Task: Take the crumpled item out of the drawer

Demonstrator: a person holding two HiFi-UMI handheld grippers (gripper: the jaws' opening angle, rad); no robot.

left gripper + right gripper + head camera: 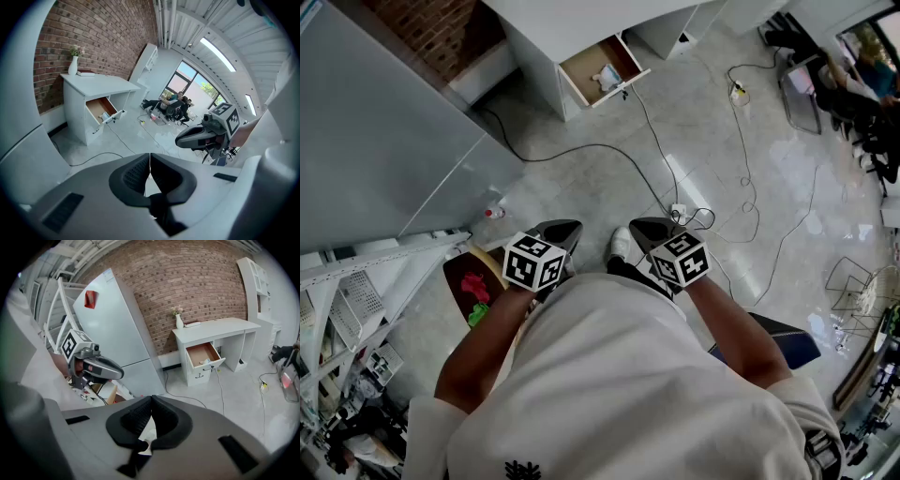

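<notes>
Far ahead, under the white desk (572, 23), a drawer (581, 73) stands pulled open. A crumpled white item (607, 77) lies inside it. The drawer (202, 354) and the item (205, 361) also show in the right gripper view, and the drawer (100, 109) shows small in the left gripper view. My left gripper (567, 229) and right gripper (645, 228) are held side by side at waist height, well short of the desk. Both are shut with nothing between the jaws. From each gripper's camera, the left gripper (149, 159) and the right gripper (151, 403) have their pads pressed together.
A tall grey cabinet (375, 141) stands at the left, with a white rack (347, 281) below it. Black cables (581, 148) and a power strip (678, 210) lie on the floor between me and the desk. People sit at the far right (862, 66). A vase (179, 322) stands on the desk.
</notes>
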